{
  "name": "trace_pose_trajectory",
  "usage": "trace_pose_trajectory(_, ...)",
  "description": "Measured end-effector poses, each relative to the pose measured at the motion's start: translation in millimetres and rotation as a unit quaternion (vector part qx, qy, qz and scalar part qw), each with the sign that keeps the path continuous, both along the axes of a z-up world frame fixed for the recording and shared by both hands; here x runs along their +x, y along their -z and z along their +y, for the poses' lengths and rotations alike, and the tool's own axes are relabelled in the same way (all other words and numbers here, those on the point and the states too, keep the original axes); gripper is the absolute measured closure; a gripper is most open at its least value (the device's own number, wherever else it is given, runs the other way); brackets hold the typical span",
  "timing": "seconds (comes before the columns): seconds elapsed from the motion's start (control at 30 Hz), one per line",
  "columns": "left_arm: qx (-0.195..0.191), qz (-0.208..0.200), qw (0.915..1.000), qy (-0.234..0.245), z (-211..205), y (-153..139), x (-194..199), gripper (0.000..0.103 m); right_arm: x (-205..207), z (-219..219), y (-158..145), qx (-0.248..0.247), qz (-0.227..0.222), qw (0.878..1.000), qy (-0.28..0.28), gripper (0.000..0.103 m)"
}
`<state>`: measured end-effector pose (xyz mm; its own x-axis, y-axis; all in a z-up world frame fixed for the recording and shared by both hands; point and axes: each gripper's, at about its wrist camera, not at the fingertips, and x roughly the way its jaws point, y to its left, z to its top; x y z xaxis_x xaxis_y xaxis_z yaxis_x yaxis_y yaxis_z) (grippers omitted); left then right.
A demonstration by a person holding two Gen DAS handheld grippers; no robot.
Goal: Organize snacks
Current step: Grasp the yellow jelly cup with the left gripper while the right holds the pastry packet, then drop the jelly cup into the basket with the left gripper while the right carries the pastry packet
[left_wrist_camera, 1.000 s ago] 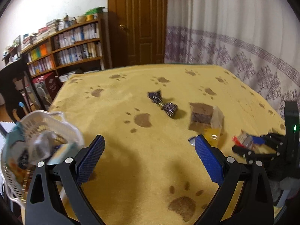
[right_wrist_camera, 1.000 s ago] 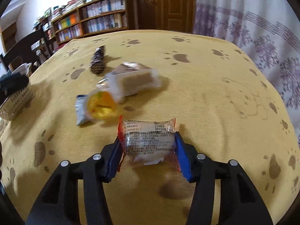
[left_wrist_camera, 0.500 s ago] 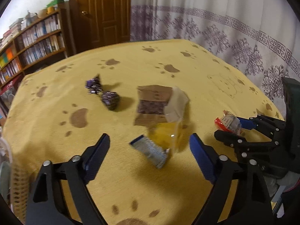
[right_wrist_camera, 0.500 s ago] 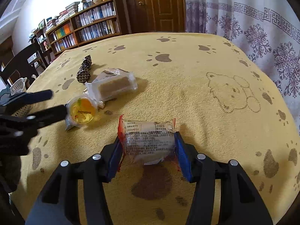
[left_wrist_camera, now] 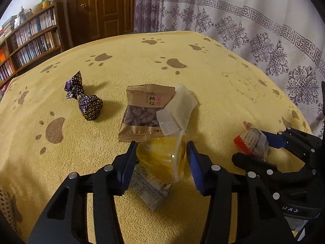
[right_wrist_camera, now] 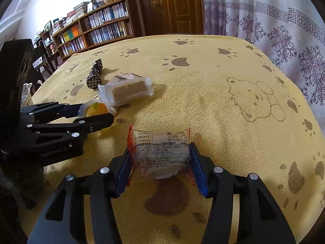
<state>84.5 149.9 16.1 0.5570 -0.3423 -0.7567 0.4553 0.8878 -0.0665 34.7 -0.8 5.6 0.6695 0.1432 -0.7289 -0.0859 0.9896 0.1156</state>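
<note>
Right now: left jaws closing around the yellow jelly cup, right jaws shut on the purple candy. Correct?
One error. The right gripper is shut on the clear red-edged snack pack, as the right wrist view shows. The purple candy lies untouched on the yellow cloth. The left gripper does bracket the jelly cup.

Jelly cup (left_wrist_camera: 162, 158) lies on a flat packet (left_wrist_camera: 151, 191), nut packet (left_wrist_camera: 142, 111) behind.

Even, soft indoor light; short shadows under the snacks on the tablecloth (left_wrist_camera: 213, 77). Sharp focus, heavy fisheye bending, black vignette corners.
</note>
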Motion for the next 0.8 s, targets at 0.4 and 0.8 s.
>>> trace_pose_trajectory(0.4, 0.002, -0.036, 0.9991, -0.024, 4.4, -16.0, -21.1, 0.055, -5.1, 2.4, -5.4, -0.034, -0.017, 0.999, 0.025, 0.049)
trace_pose_trajectory(0.8, 0.012, -0.087, 0.9936, -0.071, 23.7, -52.9, -50.8, 0.058, -19.7, 9.3, -27.5, -0.080, -0.063, 0.994, 0.044, 0.049)
